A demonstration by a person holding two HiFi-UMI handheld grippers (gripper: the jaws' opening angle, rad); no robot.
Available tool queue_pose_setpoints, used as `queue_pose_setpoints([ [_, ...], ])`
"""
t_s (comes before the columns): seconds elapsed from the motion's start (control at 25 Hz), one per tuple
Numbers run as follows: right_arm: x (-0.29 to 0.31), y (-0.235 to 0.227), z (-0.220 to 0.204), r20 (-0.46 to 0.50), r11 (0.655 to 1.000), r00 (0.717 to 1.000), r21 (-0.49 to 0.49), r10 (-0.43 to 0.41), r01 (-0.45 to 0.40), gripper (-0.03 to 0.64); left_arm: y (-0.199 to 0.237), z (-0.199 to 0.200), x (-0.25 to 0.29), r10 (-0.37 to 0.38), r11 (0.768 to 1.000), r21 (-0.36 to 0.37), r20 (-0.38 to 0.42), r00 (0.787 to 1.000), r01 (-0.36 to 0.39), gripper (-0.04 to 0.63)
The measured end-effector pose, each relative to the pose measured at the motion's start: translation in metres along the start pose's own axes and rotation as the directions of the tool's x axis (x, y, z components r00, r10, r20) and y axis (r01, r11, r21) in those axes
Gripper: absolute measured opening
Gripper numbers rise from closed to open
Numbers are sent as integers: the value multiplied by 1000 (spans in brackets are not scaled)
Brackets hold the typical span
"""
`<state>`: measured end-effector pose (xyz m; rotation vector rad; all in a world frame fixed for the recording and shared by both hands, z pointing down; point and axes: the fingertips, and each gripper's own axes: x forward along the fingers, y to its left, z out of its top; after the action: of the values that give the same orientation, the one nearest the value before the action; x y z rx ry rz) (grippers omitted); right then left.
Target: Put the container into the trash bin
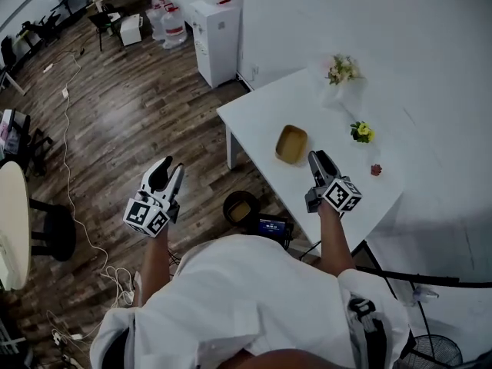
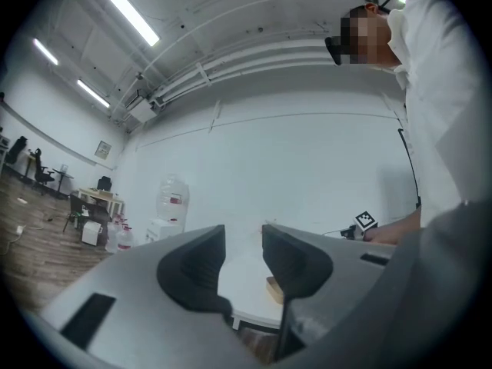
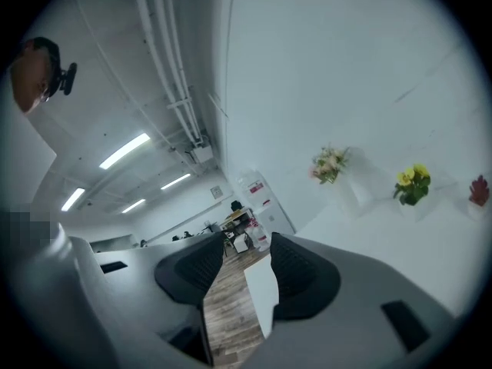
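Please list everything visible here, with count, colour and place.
table: one, white, by the wall
container: one, tan, on the table
trash bin: one, dark, on the floor beside the table
pale bouquet: one, pink-white, table's far side
yellow flowers: one bunch, yellow, on the table
red thing: one, small, on the table
water dispenser: one, white, against the wall
water bottles: at least two, clear, behind the dispenser
cable: one, white, across the wooden floor
left gripper: one, white-black, over the floor, open, empty
right gripper: one, white-black, over the table edge, open, empty
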<state>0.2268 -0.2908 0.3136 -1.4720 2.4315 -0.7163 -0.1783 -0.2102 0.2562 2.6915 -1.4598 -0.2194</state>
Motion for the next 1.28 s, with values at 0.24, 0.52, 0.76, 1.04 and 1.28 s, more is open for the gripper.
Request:
queue_pose_setpoints([
  [0.24,41,-88,-3,-68,984,996,164,-54,64,201,5,5,62,39,999,11,-24,999,-38,146],
  [0.52,78,-176,-72,-327,956,943,255,-56,145,204,-1,-17,104,91,996,11,-118,989,-91,146],
  [0.76,95,-201,-131,-486,915,873,339,-30,221,204,-3,-14,102,181,983,32,-175,968,-179,146],
  [1.04,107,-219,-166,-545,901,838,370,16,224,150,-5,-36,89,265,964,20,-196,944,-266,146],
  [1.28,116,-206,-158,-529,913,848,356,22,198,48,4,-39,80,266,963,8,-199,943,-270,146],
])
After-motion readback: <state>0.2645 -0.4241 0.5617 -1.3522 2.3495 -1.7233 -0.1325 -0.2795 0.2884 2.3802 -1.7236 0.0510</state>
